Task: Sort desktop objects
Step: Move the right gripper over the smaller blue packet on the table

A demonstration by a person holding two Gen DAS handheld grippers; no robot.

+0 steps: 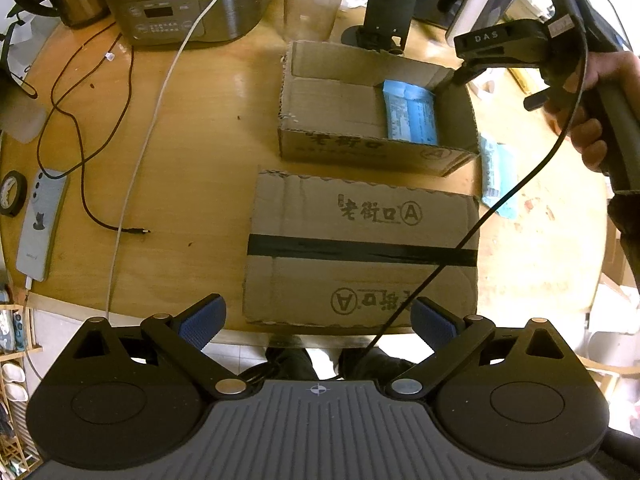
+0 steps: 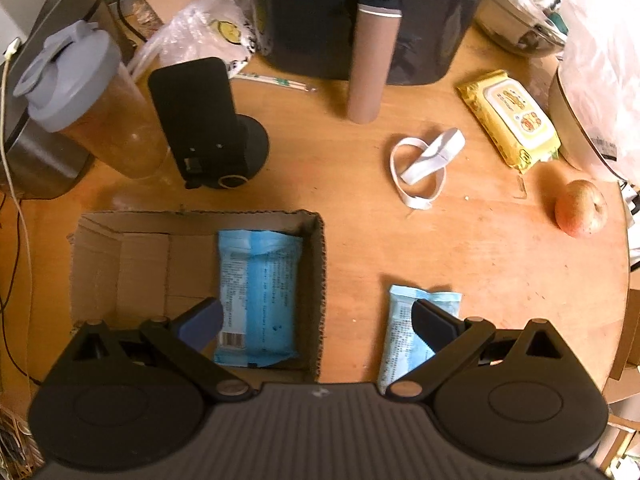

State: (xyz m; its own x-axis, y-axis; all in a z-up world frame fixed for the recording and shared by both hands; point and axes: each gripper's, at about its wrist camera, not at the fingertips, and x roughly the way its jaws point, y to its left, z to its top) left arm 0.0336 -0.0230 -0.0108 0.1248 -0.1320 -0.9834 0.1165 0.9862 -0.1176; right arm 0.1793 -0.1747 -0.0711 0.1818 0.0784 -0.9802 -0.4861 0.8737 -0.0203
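Observation:
An open cardboard box (image 2: 120,256) holds one blue wipes packet (image 2: 258,292) at its right end; the box also shows in the left wrist view (image 1: 320,100). A second blue packet (image 2: 404,332) lies on the table right of the box, partly under my right finger. My right gripper (image 2: 320,326) is open and empty, hovering over the box's right wall. My left gripper (image 1: 318,322) is open and empty at the table's near edge, in front of a closed taped cardboard box (image 1: 360,252). The right gripper (image 1: 468,74) also appears at the upper right of the left wrist view.
A shaker bottle (image 2: 88,108), black phone stand (image 2: 204,124), air fryer (image 2: 360,20), white strap (image 2: 424,164), yellow wipes pack (image 2: 510,118) and apple (image 2: 580,208) lie behind. A rice cooker (image 1: 176,4), cables (image 1: 132,152) and a phone (image 1: 40,220) sit left.

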